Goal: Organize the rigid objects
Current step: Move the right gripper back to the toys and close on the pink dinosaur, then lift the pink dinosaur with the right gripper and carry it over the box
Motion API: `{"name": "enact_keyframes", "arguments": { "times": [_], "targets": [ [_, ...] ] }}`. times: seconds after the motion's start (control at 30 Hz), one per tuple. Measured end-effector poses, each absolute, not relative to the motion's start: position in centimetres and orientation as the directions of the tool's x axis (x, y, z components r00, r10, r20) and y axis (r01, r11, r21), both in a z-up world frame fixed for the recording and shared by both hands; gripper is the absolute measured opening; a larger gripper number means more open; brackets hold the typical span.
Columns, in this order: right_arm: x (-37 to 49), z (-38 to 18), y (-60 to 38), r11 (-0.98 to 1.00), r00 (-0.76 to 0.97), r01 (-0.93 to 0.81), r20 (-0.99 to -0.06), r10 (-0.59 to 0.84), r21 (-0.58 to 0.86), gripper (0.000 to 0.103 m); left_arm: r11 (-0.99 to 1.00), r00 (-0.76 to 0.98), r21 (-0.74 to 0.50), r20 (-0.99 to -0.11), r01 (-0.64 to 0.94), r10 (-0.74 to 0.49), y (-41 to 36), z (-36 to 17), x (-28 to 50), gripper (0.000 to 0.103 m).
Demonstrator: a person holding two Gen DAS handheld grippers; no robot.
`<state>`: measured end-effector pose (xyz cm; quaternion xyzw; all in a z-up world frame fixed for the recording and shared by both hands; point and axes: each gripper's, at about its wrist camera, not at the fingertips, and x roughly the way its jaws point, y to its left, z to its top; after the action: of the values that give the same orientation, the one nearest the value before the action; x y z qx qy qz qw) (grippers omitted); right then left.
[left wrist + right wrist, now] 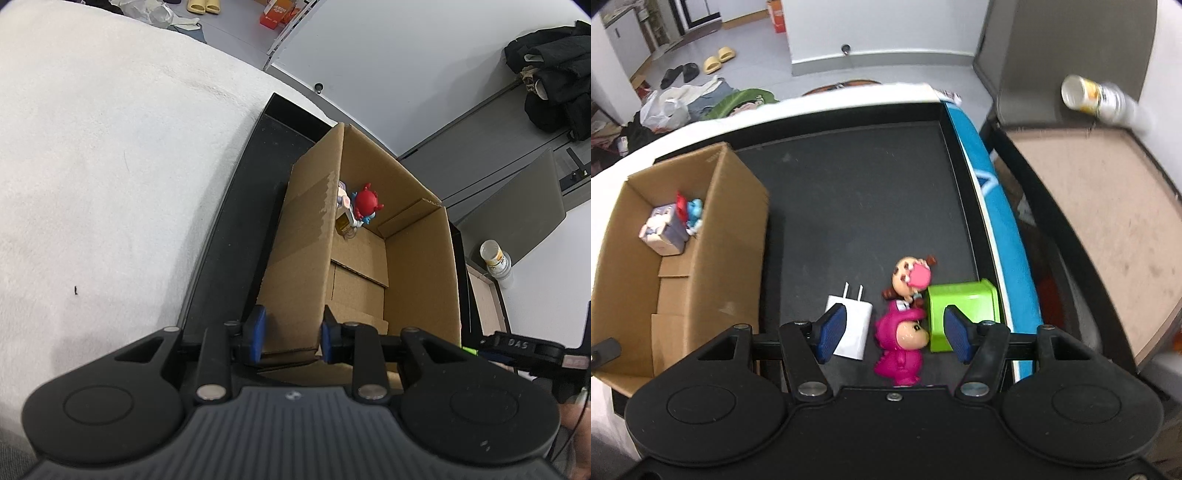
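While your left gripper [291, 334] clamps the brown cardboard box's [417, 266] wall, your right gripper [894, 334] hangs w/ jaws apart over the magenta dinosaur-suit figurine [900, 350], near the black tray's [857, 192] front edge, btwn white charger plug [854, 328] & green plastic block [964, 310].

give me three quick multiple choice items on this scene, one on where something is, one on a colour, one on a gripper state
1. Where is the red crab toy?
A. inside the cardboard box
B. on the black tray
C. on the side table

2. What colour is the block beside the two dolls?
A. orange
B. green
C. white

3. How is the left gripper?
A. wide open over the toys
B. shut on a doll
C. shut on the box wall

Answers:
1 A, it lies at the box's far end.
2 B, it is bright green beside the pink doll.
3 C, its jaws clamp the cardboard edge.
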<state>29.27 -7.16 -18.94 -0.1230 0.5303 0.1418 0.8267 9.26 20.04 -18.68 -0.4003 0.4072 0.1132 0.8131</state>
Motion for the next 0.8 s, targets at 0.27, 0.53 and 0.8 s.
{"name": "enact_keyframes", "arguments": {
  "times": [0.27, 0.53, 0.8],
  "targets": [
    [29.3, -20.3, -6.7, 0.926, 0.388, -0.367, -0.919, 0.07, -0.085, 0.054, 0.653, 0.643, -0.56, -0.753, -0.51, -0.142, 20.0, -18.7, 9.3, 0.028],
    [28.9, -20.4, -6.0, 0.921, 0.372, -0.375, -0.927, 0.048, -0.103, 0.034, 0.653, 0.643, -0.56, -0.753, -0.51, -0.142, 20.1, -18.6, 9.2, 0.028],
    [29.4, -22.0, -6.1, 0.919, 0.341, -0.374, -0.94, 0.01, -0.126, 0.037, 0.653, 0.643, -0.559, -0.753, -0.51, -0.142, 20.0, -18.6, 9.2, 0.028]
  ]
}}
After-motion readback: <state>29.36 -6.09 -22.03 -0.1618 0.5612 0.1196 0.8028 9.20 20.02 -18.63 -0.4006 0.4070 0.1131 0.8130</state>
